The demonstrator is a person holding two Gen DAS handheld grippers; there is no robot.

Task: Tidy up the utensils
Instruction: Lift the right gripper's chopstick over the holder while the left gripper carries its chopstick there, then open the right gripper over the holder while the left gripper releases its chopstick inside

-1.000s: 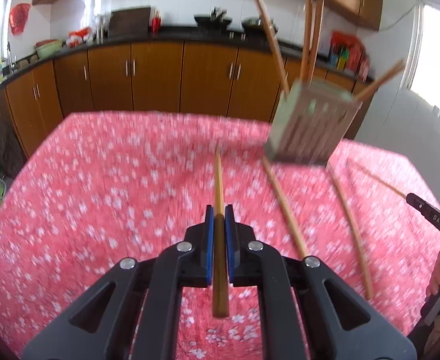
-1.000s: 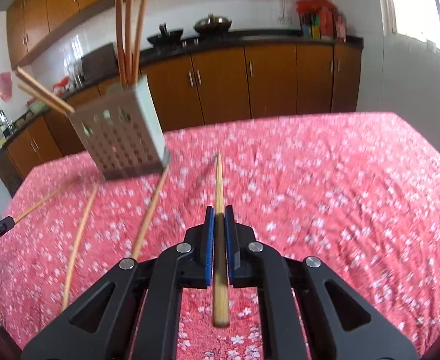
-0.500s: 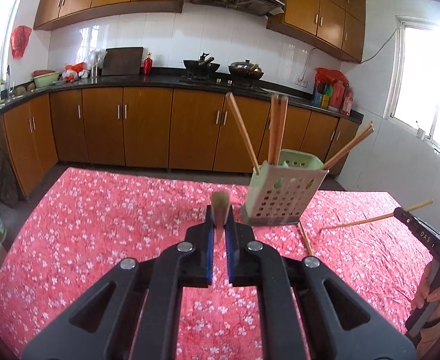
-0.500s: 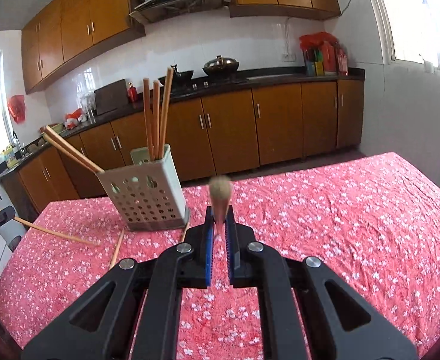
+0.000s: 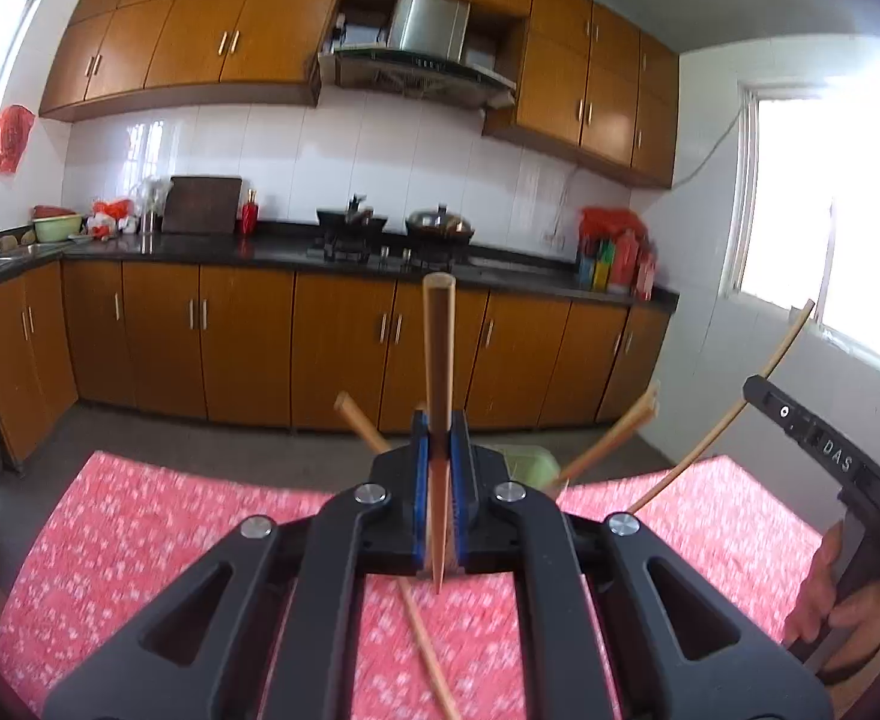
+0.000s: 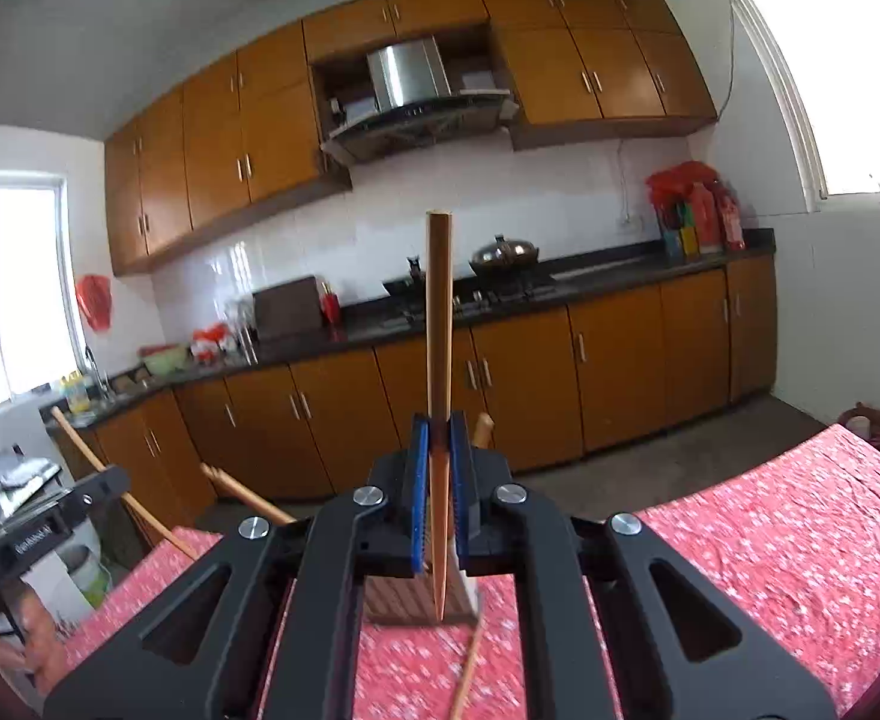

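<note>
My left gripper (image 5: 439, 438) is shut on a wooden chopstick (image 5: 439, 360) that stands upright, thick end up. My right gripper (image 6: 439, 444) is shut on another wooden chopstick (image 6: 439, 330), also upright. The pale green perforated holder (image 5: 527, 465) sits on the table just behind the left gripper, mostly hidden, with chopsticks (image 5: 611, 435) leaning out of it. In the right wrist view the holder (image 6: 416, 597) shows below the fingers. The right gripper and its chopstick also show in the left wrist view (image 5: 800, 426). The left gripper also shows in the right wrist view (image 6: 50, 516).
The table (image 5: 140, 540) has a red flowered cloth. Loose chopsticks lie on it, one in the left wrist view (image 5: 428, 654) and one in the right wrist view (image 6: 467, 666). Brown kitchen cabinets (image 5: 248, 342) and a stove counter stand behind.
Both grippers have tilted up from looking down at the table to looking level at the kitchen. The held chopsticks swung from lying flat to standing upright. The holder dropped low behind the fingers.
</note>
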